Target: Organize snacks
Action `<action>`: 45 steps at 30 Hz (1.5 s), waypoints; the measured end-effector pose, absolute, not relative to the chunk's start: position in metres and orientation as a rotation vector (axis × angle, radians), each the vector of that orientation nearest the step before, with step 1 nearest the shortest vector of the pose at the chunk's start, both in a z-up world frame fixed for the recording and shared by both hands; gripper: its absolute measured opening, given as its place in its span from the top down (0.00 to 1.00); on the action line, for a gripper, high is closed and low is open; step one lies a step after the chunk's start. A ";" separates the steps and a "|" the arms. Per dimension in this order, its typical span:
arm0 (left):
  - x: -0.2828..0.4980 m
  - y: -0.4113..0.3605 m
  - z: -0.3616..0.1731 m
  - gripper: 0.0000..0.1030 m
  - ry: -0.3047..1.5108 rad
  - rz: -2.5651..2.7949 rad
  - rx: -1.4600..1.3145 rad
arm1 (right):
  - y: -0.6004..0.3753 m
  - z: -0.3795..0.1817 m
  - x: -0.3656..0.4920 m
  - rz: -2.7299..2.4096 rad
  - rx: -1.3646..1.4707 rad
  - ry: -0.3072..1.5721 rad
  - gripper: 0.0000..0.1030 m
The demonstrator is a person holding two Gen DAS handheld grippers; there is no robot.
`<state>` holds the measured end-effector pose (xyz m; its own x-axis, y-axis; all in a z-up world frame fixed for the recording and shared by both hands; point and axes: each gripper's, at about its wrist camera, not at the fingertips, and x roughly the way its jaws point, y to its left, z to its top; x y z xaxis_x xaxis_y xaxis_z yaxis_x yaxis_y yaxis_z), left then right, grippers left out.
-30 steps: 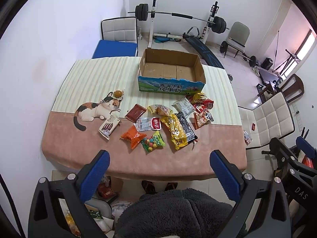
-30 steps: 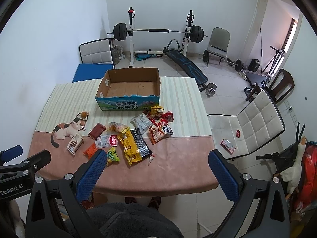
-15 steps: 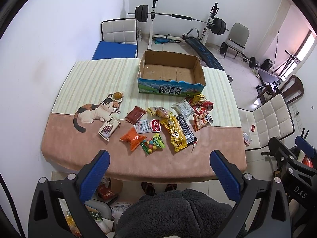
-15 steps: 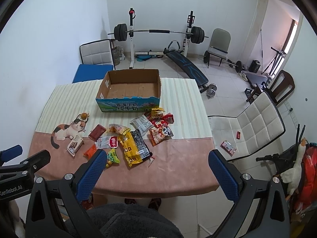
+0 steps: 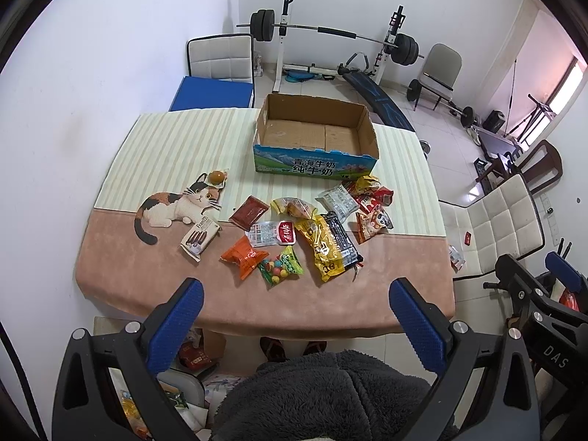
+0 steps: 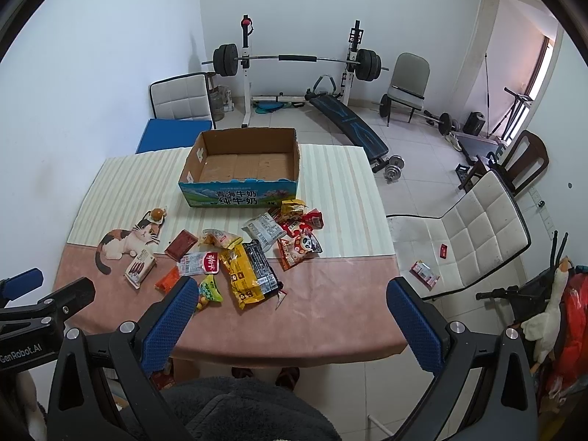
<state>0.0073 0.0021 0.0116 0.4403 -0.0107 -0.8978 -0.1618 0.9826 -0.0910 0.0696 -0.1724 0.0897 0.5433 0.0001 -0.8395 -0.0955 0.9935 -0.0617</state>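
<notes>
Several snack packets lie loose on the table (image 5: pixel 121 275): a yellow bag (image 5: pixel 322 248), a black bar (image 5: pixel 340 237), an orange bag (image 5: pixel 242 255), a green candy bag (image 5: pixel 281 265), a brown packet (image 5: pixel 249 212) and a Fan biscuit box (image 5: pixel 199 237). An empty open cardboard box (image 5: pixel 316 134) stands behind them; it also shows in the right wrist view (image 6: pixel 242 169). My left gripper (image 5: pixel 296 312) is open and empty, high above the table's near edge. My right gripper (image 6: pixel 290 310) is open and empty, also above the near edge. The yellow bag (image 6: pixel 242 279) lies ahead of it.
A cat-print tablecloth covers the table (image 6: pixel 330 316). A white chair (image 6: pixel 474 235) stands to the right of the table. A weight bench and barbell rack (image 6: pixel 297 62) stand at the far wall. A blue seat (image 5: pixel 213 93) is behind the table.
Both grippers have drifted very slightly; the table and snacks sit marginally higher in view. Nothing was picked up or moved.
</notes>
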 end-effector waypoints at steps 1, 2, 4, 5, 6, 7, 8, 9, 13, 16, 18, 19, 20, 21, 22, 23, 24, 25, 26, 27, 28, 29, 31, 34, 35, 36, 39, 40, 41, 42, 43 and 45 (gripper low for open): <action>0.007 0.002 0.011 0.00 1.113 0.094 -0.173 | -0.172 0.089 0.070 0.056 -0.105 0.995 0.00; 0.008 0.002 0.013 0.00 1.112 0.094 -0.175 | -0.172 0.090 0.070 0.057 -0.104 0.994 0.00; 0.007 0.002 0.011 0.00 1.113 0.092 -0.172 | -0.172 0.090 0.070 0.056 -0.106 0.995 0.00; 0.007 0.003 0.011 0.00 1.113 0.092 -0.172 | -0.172 0.090 0.070 0.056 -0.106 0.996 0.00; 0.007 0.003 0.012 0.00 1.113 0.093 -0.173 | -0.172 0.091 0.071 0.057 -0.105 0.997 0.00; 0.007 0.002 0.012 0.00 1.112 0.093 -0.174 | -0.172 0.091 0.070 0.056 -0.104 0.993 0.00; 0.008 0.002 0.012 0.00 1.112 0.092 -0.173 | -0.172 0.090 0.070 0.056 -0.106 0.992 0.00; 0.007 0.003 0.011 0.00 1.113 0.092 -0.172 | -0.172 0.091 0.071 0.055 -0.107 0.991 0.00; 0.007 0.001 0.012 0.00 1.111 0.090 -0.173 | -0.173 0.089 0.070 0.060 -0.106 0.987 0.00; 0.008 -0.002 0.014 0.00 1.108 0.093 -0.172 | -0.173 0.089 0.070 0.062 -0.103 0.990 0.00; 0.009 -0.004 0.016 0.00 1.107 0.095 -0.173 | -0.174 0.090 0.069 0.063 -0.103 0.989 0.00; 0.010 -0.005 0.017 0.00 1.105 0.096 -0.174 | -0.174 0.090 0.069 0.064 -0.102 0.989 0.00; 0.010 -0.008 0.018 0.00 1.102 0.097 -0.173 | -0.174 0.091 0.070 0.066 -0.102 0.989 0.00; 0.010 -0.010 0.019 0.00 1.101 0.097 -0.173 | -0.173 0.091 0.071 0.067 -0.103 0.988 0.00; 0.010 -0.011 0.020 0.00 1.100 0.098 -0.173 | -0.173 0.091 0.070 0.068 -0.102 0.989 0.00; 0.010 -0.011 0.021 0.00 1.099 0.099 -0.175 | -0.174 0.091 0.070 0.069 -0.100 0.988 0.00; 0.007 -0.013 0.021 0.00 1.098 0.100 -0.178 | -0.173 0.092 0.070 0.070 -0.101 0.986 0.00; 0.007 -0.012 0.021 0.00 1.099 0.099 -0.177 | -0.173 0.093 0.070 0.070 -0.102 0.983 0.00; 0.009 -0.015 0.022 0.00 1.099 0.098 -0.178 | -0.173 0.094 0.070 0.072 -0.102 0.981 0.00; 0.008 -0.012 0.021 0.00 1.099 0.098 -0.177 | -0.173 0.094 0.070 0.074 -0.102 0.980 0.00; 0.008 -0.013 0.021 0.00 1.101 0.098 -0.179 | -0.173 0.093 0.070 0.076 -0.102 0.980 0.00; 0.007 -0.015 0.021 0.00 1.102 0.097 -0.180 | -0.174 0.093 0.069 0.077 -0.099 0.981 0.00; 0.005 -0.014 0.019 0.00 1.103 0.097 -0.183 | -0.175 0.091 0.070 0.082 -0.092 0.986 0.00; 0.006 -0.015 0.016 0.00 1.101 0.104 -0.190 | -0.177 0.083 0.075 0.089 -0.072 1.005 0.00; 0.007 -0.012 0.012 0.00 1.100 0.110 -0.198 | -0.178 0.079 0.078 0.091 -0.061 1.012 0.00; 0.010 -0.009 0.007 0.00 1.092 0.126 -0.206 | -0.179 0.073 0.084 0.089 -0.054 1.022 0.00; 0.022 0.000 -0.014 0.00 1.091 0.186 -0.222 | -0.181 0.046 0.105 0.090 -0.048 1.062 0.00; 0.027 0.003 -0.023 0.00 1.100 0.203 -0.221 | -0.181 0.033 0.116 0.099 -0.049 1.081 0.00; 0.031 0.008 -0.034 0.00 1.116 0.223 -0.218 | -0.179 0.018 0.127 0.108 -0.051 1.102 0.00; 0.036 0.016 -0.047 0.00 1.137 0.242 -0.216 | -0.177 0.002 0.140 0.112 -0.055 1.134 0.00; 0.041 0.019 -0.058 0.00 1.153 0.258 -0.216 | -0.177 -0.015 0.150 0.127 -0.055 1.160 0.00; 0.050 0.030 -0.084 0.00 1.210 0.296 -0.209 | -0.172 -0.053 0.173 0.146 -0.054 1.220 0.00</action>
<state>0.0502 0.0297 -0.0837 0.3221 0.1125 -0.9400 -0.3338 0.9427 -0.0015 0.1732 -0.1723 -0.0525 0.3356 0.0830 -0.9383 -0.1412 0.9893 0.0370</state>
